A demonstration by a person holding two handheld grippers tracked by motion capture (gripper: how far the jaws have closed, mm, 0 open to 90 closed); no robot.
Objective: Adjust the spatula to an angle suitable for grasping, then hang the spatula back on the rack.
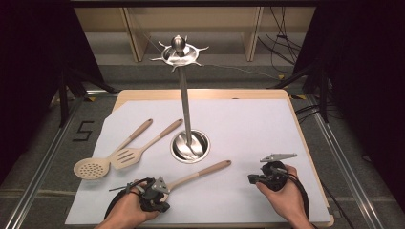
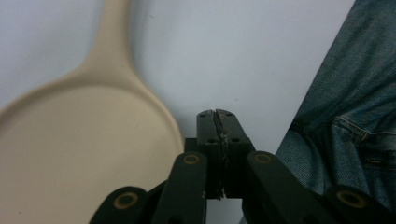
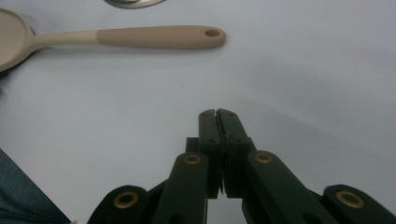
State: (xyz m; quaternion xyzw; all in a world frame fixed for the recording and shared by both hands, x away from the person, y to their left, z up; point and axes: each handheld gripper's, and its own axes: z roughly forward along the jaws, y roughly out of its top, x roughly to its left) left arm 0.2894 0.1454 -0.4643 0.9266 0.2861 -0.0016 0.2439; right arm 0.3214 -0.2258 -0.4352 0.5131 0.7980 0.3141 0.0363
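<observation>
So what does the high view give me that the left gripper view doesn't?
High view alone: the steel utensil stand, the skimmer, the slotted turner and the right tongs.
Left gripper view alone: the left tongs with jaws together, nothing between them, and denim.
Both: the beige spoon on the white sheet.

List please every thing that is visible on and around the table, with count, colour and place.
spoon: 1, beige with a tan handle, near edge of the sheet, bowl beside the left gripper
slotted turner: 1, beige, left of the stand
skimmer: 1, beige, round and holed, leftmost
utensil stand: 1, silver metal, centre, tall pole with hook ring on top
sheet: 1, white, covering the table
table: 1, light wood
floor marking: 1, black "5", left of the table
left gripper: 1, black, jaws together, nothing held
right gripper: 1, black, jaws together, nothing held
hands: 2, bottom edge
</observation>
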